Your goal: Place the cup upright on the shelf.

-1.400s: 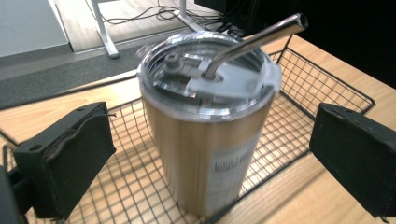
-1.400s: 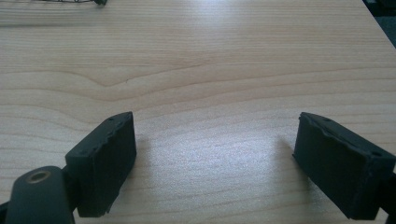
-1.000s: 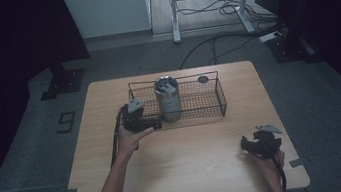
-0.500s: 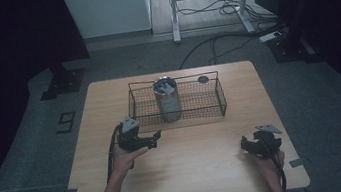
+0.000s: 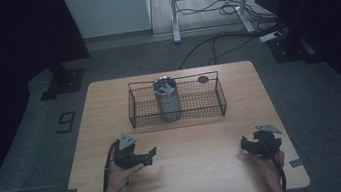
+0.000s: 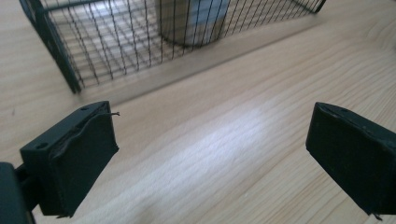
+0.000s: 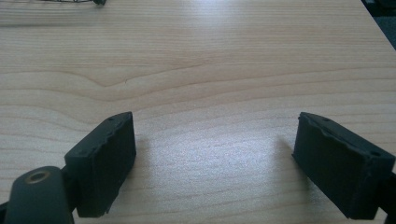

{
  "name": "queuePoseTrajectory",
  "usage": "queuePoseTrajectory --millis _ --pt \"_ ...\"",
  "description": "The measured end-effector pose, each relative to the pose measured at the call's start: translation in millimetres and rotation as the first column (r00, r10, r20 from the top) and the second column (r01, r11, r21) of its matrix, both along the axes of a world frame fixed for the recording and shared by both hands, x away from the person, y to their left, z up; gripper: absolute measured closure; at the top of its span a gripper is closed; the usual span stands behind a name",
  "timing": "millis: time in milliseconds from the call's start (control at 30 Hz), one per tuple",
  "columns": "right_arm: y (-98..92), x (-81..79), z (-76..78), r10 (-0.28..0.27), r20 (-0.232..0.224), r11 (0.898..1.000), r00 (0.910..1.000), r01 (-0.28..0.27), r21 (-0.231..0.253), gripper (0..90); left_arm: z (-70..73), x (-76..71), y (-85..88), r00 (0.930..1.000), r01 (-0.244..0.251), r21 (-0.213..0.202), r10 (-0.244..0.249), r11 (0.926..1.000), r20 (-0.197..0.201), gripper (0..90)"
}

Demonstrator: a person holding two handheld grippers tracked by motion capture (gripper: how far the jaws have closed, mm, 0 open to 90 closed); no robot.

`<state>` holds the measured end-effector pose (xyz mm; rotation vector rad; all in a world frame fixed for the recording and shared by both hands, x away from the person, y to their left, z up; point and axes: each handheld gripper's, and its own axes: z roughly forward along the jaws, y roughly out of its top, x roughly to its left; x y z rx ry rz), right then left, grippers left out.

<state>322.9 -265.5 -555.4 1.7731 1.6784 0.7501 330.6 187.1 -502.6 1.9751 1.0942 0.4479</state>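
Left gripper pulled back from wire basket toward desk's near edge, jaws apart, just narrowing, nothing between. Right gripper near front right corner, jaws apart, empty. Metal can upright in basket, mid-desk toward far edge. Grey floor, cables beyond.

Small dark round disc on the wooden table, just behind the basket.

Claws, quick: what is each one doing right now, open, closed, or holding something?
Left claw: open, holding nothing; its jaws have just been closing a little.
Right claw: open, holding nothing, bare table between its jaws.
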Motion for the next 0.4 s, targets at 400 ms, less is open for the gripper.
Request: queuePoseTrajectory --millis 400 --pt "0.0 0.0 0.0 0.0 0.0 1.0 1.0 0.0 0.0 12.8 -1.7 -0.1 2.4 0.9998 -0.018 -0.012 0.018 0.9998 -0.007 3.3"
